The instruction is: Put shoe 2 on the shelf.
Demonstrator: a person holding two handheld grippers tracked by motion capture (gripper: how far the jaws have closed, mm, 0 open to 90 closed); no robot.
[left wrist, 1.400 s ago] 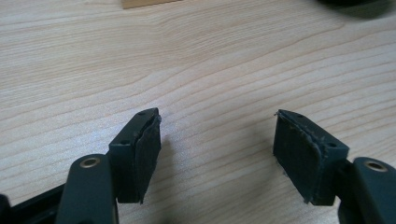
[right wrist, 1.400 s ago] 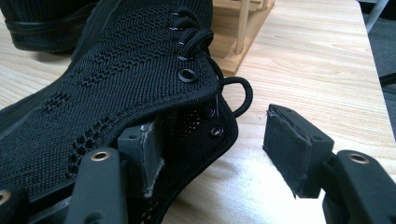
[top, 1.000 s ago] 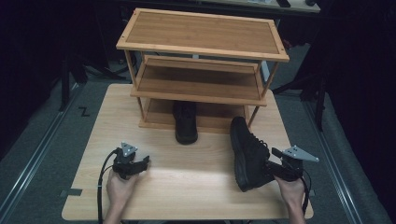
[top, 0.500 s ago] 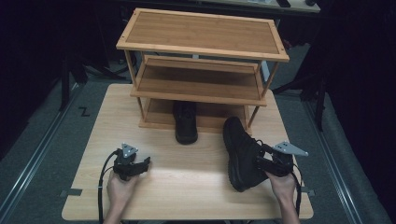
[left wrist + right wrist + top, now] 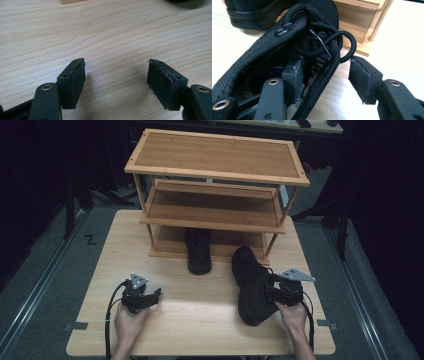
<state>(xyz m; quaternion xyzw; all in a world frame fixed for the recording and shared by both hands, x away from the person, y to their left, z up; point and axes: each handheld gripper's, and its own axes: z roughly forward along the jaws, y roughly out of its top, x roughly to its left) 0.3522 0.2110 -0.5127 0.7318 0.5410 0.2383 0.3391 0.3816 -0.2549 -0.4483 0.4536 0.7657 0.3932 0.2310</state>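
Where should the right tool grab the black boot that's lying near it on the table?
Take the black boot by its collar edge, coming from the ankle opening, one jaw inside and one outside. The opening faces the right tool, and that thin fabric rim fits between the open jaws.

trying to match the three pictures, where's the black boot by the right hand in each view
High view: black boot right of centre, at the right hand-held gripper.
Right gripper view: boot collar and laces around the left jaw.
Left gripper view: bare tabletop ahead.
Shared landmark: wooden shoe rack, its corner behind the boot.

Black lace-up boot (image 5: 252, 285) on the table – second boot (image 5: 199, 251) under the rack
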